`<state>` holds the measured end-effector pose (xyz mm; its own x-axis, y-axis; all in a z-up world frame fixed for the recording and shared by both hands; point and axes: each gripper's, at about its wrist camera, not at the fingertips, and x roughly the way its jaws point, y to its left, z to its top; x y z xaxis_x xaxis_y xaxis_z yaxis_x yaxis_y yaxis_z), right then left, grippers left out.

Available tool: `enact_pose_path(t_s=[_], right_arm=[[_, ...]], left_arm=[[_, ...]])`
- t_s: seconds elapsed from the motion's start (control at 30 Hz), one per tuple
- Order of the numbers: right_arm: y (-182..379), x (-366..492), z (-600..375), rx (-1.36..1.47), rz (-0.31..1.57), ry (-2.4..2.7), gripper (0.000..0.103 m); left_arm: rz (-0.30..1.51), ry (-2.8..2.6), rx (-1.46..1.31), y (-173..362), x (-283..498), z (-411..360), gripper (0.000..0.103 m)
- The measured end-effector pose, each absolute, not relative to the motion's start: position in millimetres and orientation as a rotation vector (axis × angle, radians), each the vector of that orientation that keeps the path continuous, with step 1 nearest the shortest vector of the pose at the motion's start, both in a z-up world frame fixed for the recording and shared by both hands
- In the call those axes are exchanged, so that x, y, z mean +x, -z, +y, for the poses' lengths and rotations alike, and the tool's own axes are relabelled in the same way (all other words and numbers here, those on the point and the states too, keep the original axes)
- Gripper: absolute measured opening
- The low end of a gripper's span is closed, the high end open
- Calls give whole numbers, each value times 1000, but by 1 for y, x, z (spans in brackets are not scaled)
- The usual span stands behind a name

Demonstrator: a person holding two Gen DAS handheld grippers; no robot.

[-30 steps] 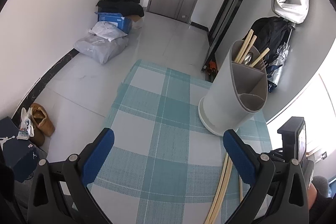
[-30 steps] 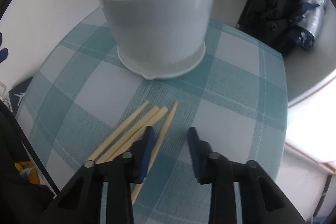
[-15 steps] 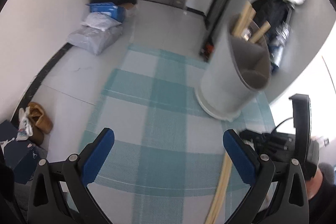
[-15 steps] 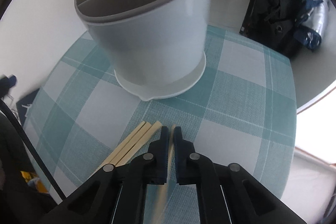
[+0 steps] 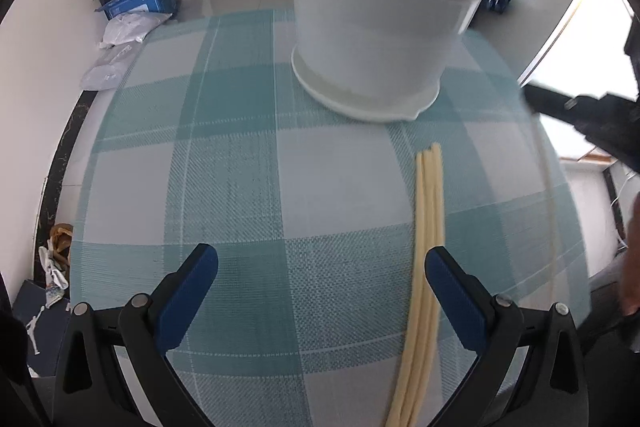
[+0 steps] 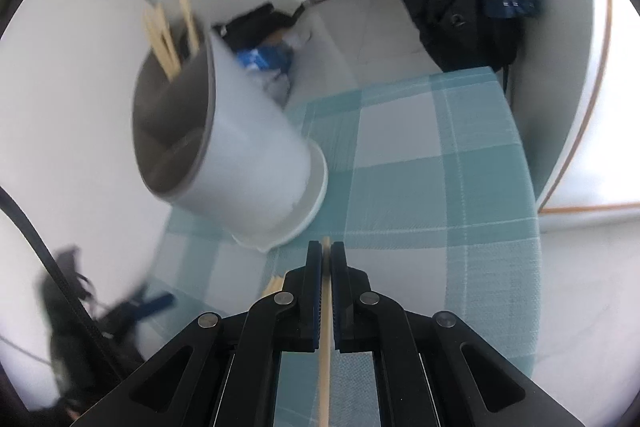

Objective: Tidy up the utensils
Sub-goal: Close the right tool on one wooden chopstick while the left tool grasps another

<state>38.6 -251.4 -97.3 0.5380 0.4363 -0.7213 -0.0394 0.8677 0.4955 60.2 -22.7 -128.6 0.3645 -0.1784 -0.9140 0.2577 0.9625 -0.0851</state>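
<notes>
My left wrist camera: looks steeply down along my fingers at checked cloth (image 5: 240, 187), close; white holder (image 5: 376, 39) at top, loose chopsticks (image 5: 430, 219) at right. My right wrist camera: higher, tilted and rolled, faces same cloth (image 6: 432, 187), holder (image 6: 248, 171) at left, floor and dark bags (image 6: 460, 7) behind. Both views share holder, cloth, loose chopsticks (image 6: 274, 285).

Bright daylight, glare at the right edges, motion blur (heaviest in the right view), fisheye-bent rims
</notes>
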Motion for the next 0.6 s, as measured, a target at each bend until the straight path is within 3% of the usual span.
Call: enact_pose_path(t_s=[0.53,0.6], right_arm=[[62,36,-257,530,821,-342,3],[61,34,-259,533,817,-344,3]], left_arm=[[1203,249,144,131,78,-33,102],[1195,255,156,131,83,-36,98]])
